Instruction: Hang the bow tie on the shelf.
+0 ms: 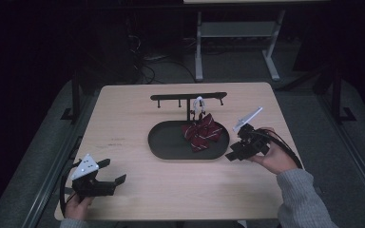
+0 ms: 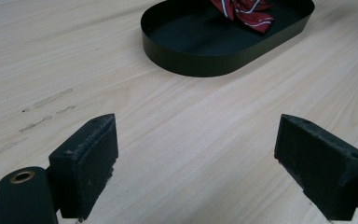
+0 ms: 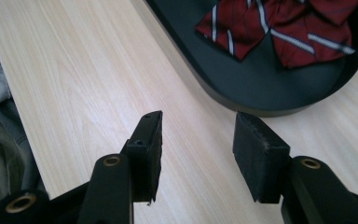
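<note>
Bow tie (image 1: 202, 133), dark red with pale stripes, lies in the right half of the black oval tray (image 1: 166, 142) at the middle of the table (image 1: 133, 109). At the near left corner I hold my left claw (image 1: 113, 172) low over the bare wood, jaws spread wide with nothing between them. Behind the tray stands a black rack (image 1: 188, 97). Just right of the tray's near end is my right claw (image 1: 232, 153), jaws apart and empty, pointing at the tray's rim.

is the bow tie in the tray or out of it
In. The striped red bow tie lies inside the black oval tray, toward its right end, with the rim around it.
</note>
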`<move>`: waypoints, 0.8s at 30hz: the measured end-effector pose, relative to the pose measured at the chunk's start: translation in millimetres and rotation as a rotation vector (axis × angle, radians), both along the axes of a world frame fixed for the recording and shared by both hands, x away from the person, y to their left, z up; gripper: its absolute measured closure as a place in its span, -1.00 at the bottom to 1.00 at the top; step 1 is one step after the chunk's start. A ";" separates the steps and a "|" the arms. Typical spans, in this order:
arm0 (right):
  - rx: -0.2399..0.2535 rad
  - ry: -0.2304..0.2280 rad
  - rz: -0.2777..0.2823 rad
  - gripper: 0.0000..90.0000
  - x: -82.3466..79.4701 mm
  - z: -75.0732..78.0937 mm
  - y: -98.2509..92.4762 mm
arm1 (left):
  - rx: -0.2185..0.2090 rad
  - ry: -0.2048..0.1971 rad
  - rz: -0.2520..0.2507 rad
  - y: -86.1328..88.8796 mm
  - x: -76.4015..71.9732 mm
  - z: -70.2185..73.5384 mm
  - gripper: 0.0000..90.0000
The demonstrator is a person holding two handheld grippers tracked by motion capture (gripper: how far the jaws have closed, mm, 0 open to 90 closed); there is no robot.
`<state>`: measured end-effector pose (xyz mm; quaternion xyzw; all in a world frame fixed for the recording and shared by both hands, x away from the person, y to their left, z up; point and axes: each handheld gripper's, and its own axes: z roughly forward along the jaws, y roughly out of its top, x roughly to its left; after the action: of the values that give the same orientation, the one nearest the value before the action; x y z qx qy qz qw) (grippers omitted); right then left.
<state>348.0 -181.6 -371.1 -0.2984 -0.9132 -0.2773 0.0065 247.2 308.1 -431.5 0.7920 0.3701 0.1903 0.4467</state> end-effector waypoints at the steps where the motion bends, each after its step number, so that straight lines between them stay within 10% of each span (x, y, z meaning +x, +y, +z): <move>1: 0.004 0.003 -0.001 0.15 -1.7 -2.0 -0.4 | -0.001 0.000 0.000 -0.1 0.0 0.0 -0.71; 24: 0.039 0.023 -0.040 0.11 -39.2 -43.9 -21.2 | 0.000 0.000 -0.001 -2.1 0.0 -1.5 -0.71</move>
<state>308.8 -202.9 -415.1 -0.3196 -0.9014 -0.2915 0.0172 247.2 306.0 -433.1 0.7921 0.3698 0.1902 0.4467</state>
